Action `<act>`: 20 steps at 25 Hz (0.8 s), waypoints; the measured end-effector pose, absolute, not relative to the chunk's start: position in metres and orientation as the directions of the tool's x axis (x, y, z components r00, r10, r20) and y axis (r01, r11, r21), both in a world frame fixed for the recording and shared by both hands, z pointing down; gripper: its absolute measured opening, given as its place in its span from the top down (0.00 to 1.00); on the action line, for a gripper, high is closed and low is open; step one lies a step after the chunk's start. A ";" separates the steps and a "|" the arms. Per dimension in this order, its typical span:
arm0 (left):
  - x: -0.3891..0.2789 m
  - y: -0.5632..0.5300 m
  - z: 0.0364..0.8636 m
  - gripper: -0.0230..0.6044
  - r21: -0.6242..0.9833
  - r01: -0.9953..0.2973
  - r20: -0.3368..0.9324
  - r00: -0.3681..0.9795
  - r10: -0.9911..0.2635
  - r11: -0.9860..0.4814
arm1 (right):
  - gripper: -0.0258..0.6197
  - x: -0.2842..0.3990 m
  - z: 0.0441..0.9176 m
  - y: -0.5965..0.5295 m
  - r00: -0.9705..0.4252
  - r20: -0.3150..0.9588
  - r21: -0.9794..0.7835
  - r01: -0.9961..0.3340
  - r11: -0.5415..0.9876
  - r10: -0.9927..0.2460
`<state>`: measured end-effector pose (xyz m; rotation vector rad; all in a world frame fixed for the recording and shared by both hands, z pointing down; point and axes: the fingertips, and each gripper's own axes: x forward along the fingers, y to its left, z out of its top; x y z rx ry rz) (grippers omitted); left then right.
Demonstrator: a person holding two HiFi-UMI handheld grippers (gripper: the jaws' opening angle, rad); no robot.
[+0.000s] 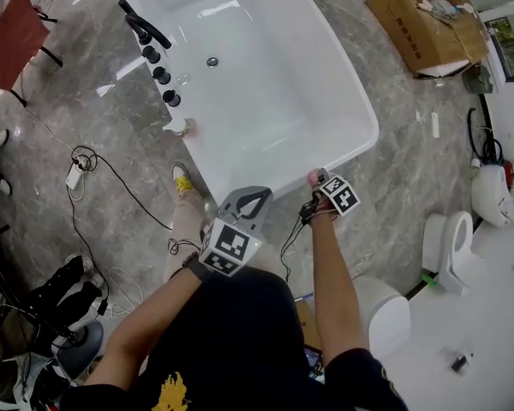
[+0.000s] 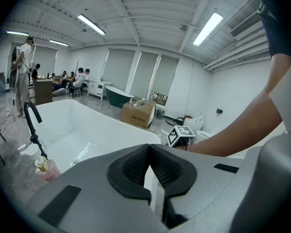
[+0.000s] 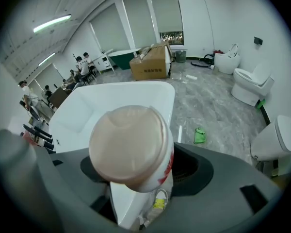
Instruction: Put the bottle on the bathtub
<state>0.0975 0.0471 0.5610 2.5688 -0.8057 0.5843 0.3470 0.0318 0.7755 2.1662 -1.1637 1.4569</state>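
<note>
Head view: the right gripper (image 1: 319,178) sits at the 5 o'clock corner of the glossy white rectangular bathtub (image 1: 364,139), the left gripper (image 1: 250,200) at its 8 o'clock. Left gripper view: jaws closed together, empty. Right gripper view: the pink-capped white plastic bottle (image 3: 131,144) stands on the rim between wide jaws, unpinched

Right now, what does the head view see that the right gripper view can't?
Only the head view: the drain and the person's arms. Only the right gripper view: ceiling lights and windows. Both: the tub, the box and the bottle.
</note>
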 end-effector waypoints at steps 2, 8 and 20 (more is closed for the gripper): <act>0.098 0.047 0.561 0.94 0.233 -0.602 0.489 0.751 -0.443 -0.764 | 0.48 0.345 0.777 0.032 0.160 0.870 -0.194 -0.758 -0.622 -0.467; 0.098 0.046 0.562 0.94 0.235 -0.597 0.491 0.754 -0.437 -0.767 | 0.47 0.340 0.779 0.034 0.146 0.876 -0.189 -0.774 -0.605 -0.460; 0.111 0.051 0.562 0.94 0.231 -0.583 0.493 0.760 -0.423 -0.778 | 0.45 0.343 0.778 0.044 0.129 0.872 -0.187 -0.803 -0.566 -0.471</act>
